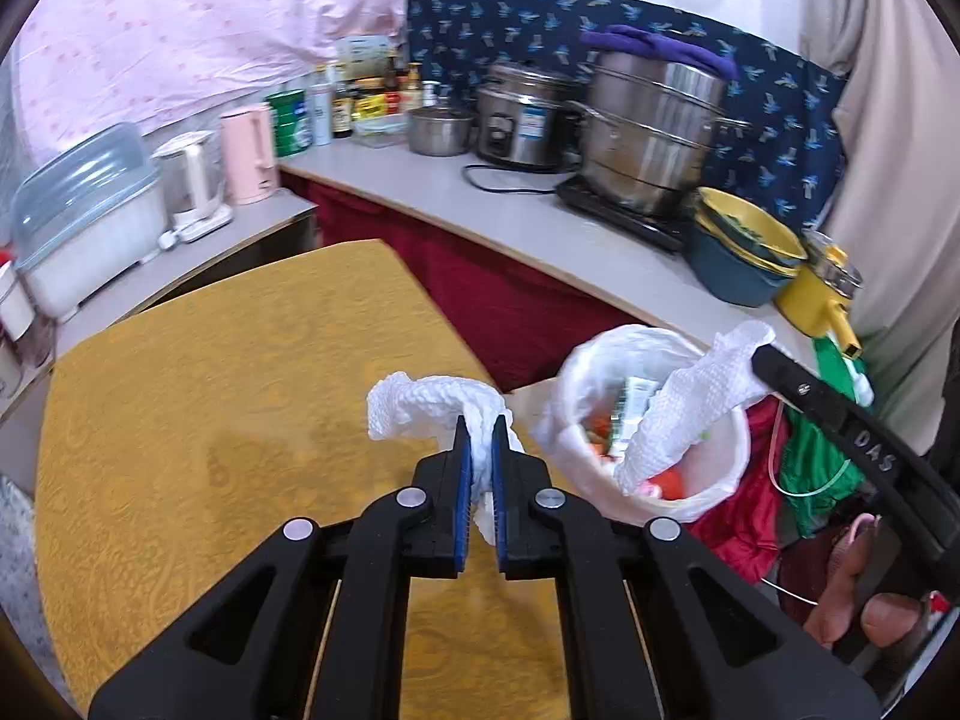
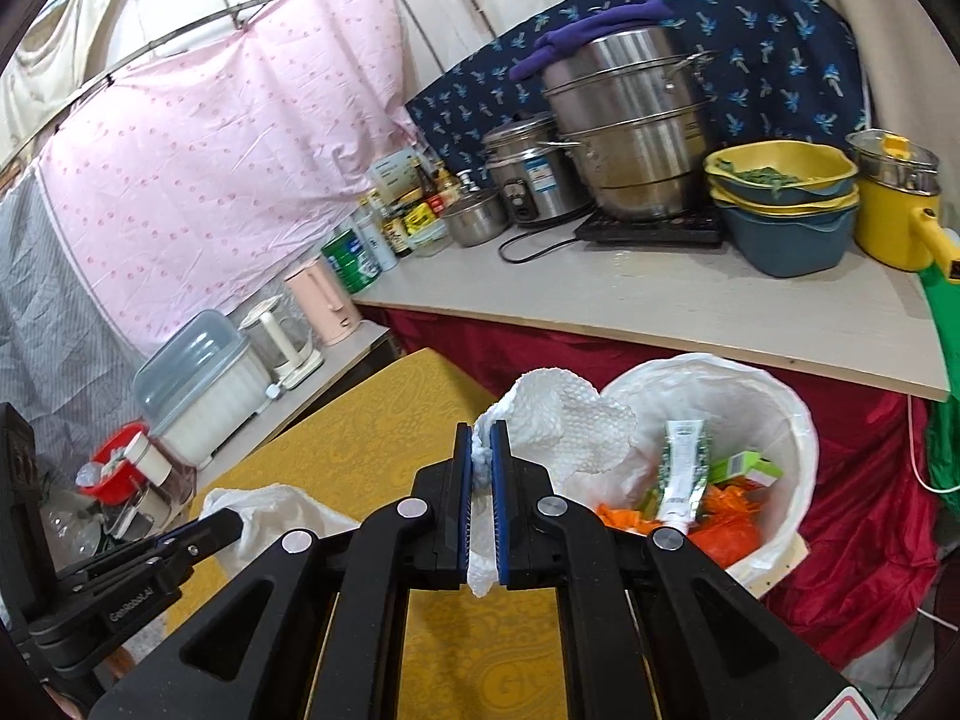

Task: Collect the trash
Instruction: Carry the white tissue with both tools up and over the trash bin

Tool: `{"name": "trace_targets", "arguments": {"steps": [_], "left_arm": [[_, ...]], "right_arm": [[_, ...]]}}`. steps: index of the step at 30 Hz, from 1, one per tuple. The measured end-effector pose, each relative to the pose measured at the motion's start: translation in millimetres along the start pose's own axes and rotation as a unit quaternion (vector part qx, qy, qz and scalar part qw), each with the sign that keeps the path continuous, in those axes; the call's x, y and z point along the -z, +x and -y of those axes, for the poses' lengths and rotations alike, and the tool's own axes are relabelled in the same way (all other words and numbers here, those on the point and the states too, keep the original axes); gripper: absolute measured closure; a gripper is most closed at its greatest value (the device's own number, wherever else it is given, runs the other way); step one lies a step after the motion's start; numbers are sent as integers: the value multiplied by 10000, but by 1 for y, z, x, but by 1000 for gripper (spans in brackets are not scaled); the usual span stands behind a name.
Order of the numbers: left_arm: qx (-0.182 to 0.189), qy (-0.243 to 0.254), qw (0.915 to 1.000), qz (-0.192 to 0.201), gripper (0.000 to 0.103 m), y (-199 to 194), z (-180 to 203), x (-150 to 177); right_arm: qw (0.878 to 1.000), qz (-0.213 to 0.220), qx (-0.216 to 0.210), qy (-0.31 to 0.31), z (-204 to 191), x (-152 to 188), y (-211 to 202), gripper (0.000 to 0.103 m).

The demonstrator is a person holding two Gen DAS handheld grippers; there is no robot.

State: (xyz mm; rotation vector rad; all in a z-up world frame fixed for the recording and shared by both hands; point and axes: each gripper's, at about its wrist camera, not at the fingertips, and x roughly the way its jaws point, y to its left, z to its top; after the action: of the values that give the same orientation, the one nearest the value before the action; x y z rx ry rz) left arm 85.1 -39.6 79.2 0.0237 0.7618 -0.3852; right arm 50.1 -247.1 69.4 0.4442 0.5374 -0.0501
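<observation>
My left gripper is shut on a crumpled white paper towel above the yellow table. My right gripper is shut on a second white paper towel, held over the near rim of the white-lined trash bin. In the left wrist view that towel hangs into the bin from the right gripper's black finger. The bin holds orange scraps, a tube and a green box. The left gripper's towel also shows at the lower left of the right wrist view.
A counter behind the bin carries a steel steamer pot, rice cooker, stacked basins, a yellow pot and bottles. A side shelf holds kettles and a lidded box. Red cloth hangs below the counter.
</observation>
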Motion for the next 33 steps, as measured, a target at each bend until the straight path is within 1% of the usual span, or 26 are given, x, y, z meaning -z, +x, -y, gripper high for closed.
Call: {"name": "trace_targets", "arguments": {"steps": [3, 9, 11, 16, 19, 21, 27, 29, 31, 33], "left_arm": [[139, 128, 9998, -12, 97, 6, 17, -5], [602, 414, 9972, -167, 97, 29, 56, -18], [785, 458, 9956, -231, 97, 40, 69, -24], [1029, 593, 9923, -345, 97, 69, 100, -36], [1121, 620, 9905, -499, 97, 91, 113, -41], [1114, 647, 9899, -586, 97, 108, 122, -41], [1150, 608, 9878, -861, 96, 153, 133, -38], [1140, 589, 9880, -860, 96, 163, 134, -36], [1111, 593, 9882, -871, 93, 171, 134, -35], [1065, 558, 9895, -807, 78, 177, 132, -36]], "right_arm": [[9998, 57, 153, 110, 18, -3, -3, 97], [9982, 142, 441, 384, 55, -6, -5, 97], [9973, 142, 531, 478, 69, -6, -3, 97], [9953, 123, 673, 687, 94, -3, 2, 97], [9939, 84, 747, 801, 108, -1, 8, 97], [9930, 32, 796, 871, 118, 1, 14, 97], [9912, -132, 882, 982, 137, 7, 33, 97], [9910, -191, 885, 988, 140, 8, 40, 97], [9909, -246, 877, 987, 141, 9, 48, 97], [9910, -290, 857, 981, 142, 8, 55, 97]]}}
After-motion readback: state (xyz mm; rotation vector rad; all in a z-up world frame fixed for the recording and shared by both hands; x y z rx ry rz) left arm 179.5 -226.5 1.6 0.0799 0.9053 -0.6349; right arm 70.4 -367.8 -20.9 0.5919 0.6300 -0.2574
